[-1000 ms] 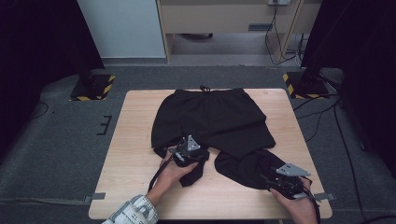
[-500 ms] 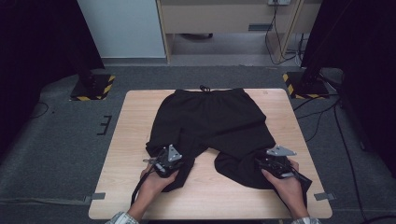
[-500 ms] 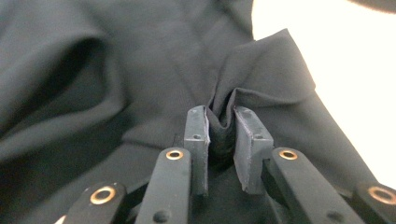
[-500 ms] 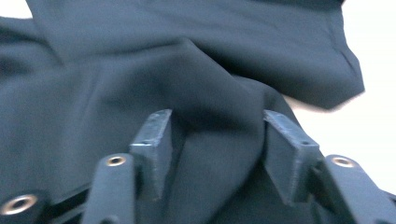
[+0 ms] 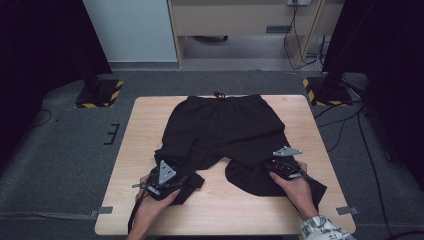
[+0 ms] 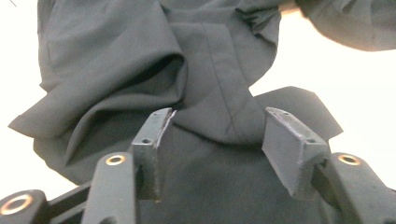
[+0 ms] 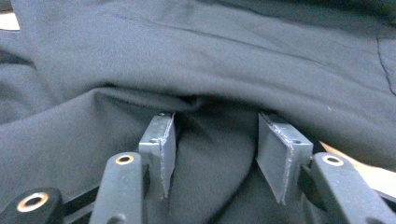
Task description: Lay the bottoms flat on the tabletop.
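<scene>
Black shorts (image 5: 225,132) lie spread on the table (image 5: 135,150), waistband and drawstring at the far edge, both legs toward the person. The left leg is bunched and partly folded over itself near the front, which suggests it is being straightened or folded; the right leg lies flatter, its hem reaching the front right of the table.

The left tongs (image 6: 217,133) stand wide over the crumpled left-leg cloth. Their jaws have just been opening, and fabric lies between them without the pads pressing on it, so nothing is gripped. The right tongs (image 7: 215,140) are also apart, about half wide, and have been closing a little around a raised fold of the right leg; cloth sits in the gap, but the pads look clear of it.

In the high view the hands and grey plates cover the tong tips. Black on black hides seams and layers, so how many plies lie in each gap is hard to tell
</scene>
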